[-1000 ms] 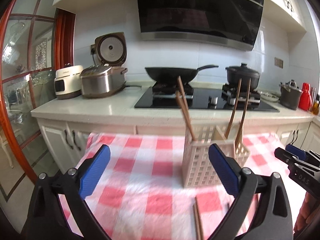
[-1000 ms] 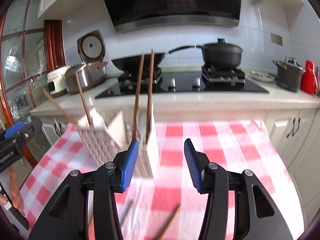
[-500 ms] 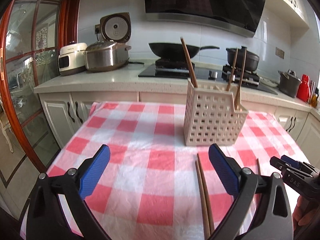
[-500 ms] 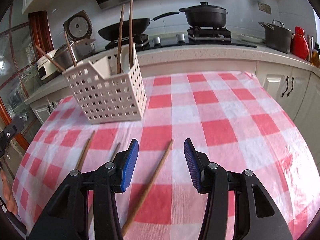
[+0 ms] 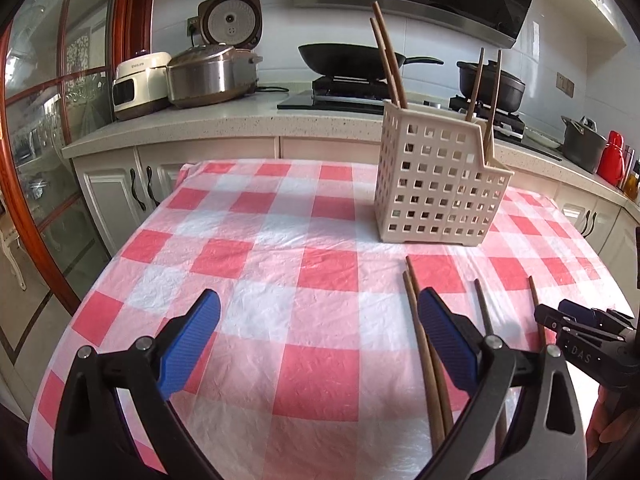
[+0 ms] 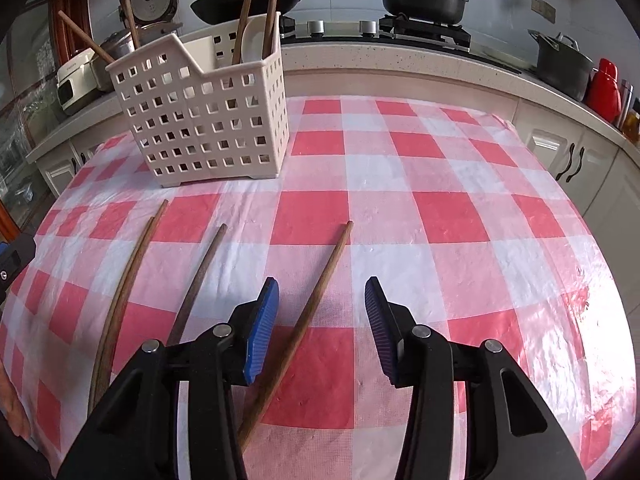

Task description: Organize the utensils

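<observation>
Both grippers low over checked worktop [image 6: 400,168]; four chopsticks loose on the cloth.

Left gripper [image 5: 320,334] fingers spread wide, nothing between them. Right gripper [image 6: 318,312] fingers closing, not yet touching; rightmost chopstick [image 6: 316,292] lies just beside its left finger. A chopstick pair [image 6: 120,292] and a single chopstick [image 6: 200,276] lie further left. White slotted basket [image 6: 208,120] behind them holds upright chopsticks.

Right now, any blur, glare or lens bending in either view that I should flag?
Left wrist view: sharp, with the counter edge bowed by the fisheye. Right wrist view: sharp too, with faint glare on the tablecloth at right and dark corners.
</observation>
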The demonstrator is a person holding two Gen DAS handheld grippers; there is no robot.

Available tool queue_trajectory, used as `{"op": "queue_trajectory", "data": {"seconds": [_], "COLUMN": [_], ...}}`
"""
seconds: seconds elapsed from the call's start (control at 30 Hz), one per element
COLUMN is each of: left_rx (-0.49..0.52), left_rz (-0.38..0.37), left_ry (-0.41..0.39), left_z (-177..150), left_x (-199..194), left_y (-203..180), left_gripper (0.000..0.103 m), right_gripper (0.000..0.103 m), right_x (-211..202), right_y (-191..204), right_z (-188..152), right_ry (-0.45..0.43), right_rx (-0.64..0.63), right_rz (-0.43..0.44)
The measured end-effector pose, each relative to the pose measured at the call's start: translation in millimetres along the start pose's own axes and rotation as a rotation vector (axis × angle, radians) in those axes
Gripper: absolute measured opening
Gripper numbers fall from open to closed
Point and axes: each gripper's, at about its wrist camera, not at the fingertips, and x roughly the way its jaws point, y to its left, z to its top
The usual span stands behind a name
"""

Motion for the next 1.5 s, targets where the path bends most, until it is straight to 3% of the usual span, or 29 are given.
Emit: {"op": "queue_trajectory", "data": {"seconds": [0.2, 0.37, 0.53, 0.67, 0.87, 0.97, 1.27, 1.5], "left_rx": [-0.007, 0.001, 0.034, 0.062, 0.078, 0.088, 0.097, 0.105], "left_rz": [-0.002, 0.0, -0.019, -0.06, -0.088, -0.082, -0.065, -0.062], "left_ry": [0.027, 0.049, 0.072, 0.1, 0.141, 0.171, 0.256, 0.268], "left_z": [-5, -7, -7, -5, -3, -4, -10, -9], "left_x": [6, 10, 13, 20, 36, 47, 77, 84], "left_y": [5, 3, -7, -20, -40, -49, -59, -63], "left_gripper": [0.096, 0.096, 0.095, 0.078, 0.07, 0.062, 0.05, 0.039], "right_gripper": [0.038, 0.013, 0.01, 0.009, 0.009, 0.009, 0.009, 0.009], "right_x": [7, 5, 4, 4, 5, 5, 5, 5], "right_y": [1, 6, 0, -1, -4, -5, -9, -9], "right_z": [-1, -2, -3, -3, -3, -3, -3, -4], "right_ry": [0.038, 0.034, 0.034, 0.034, 0.033, 0.033, 0.033, 0.033], "right_rx": [-0.002, -0.031, -0.005, 0.004, 0.019, 0.024, 0.04, 0.042], "right_rz": [-0.018, -0.004, 0.03, 0.037, 0.055, 0.061, 0.081, 0.084]}}
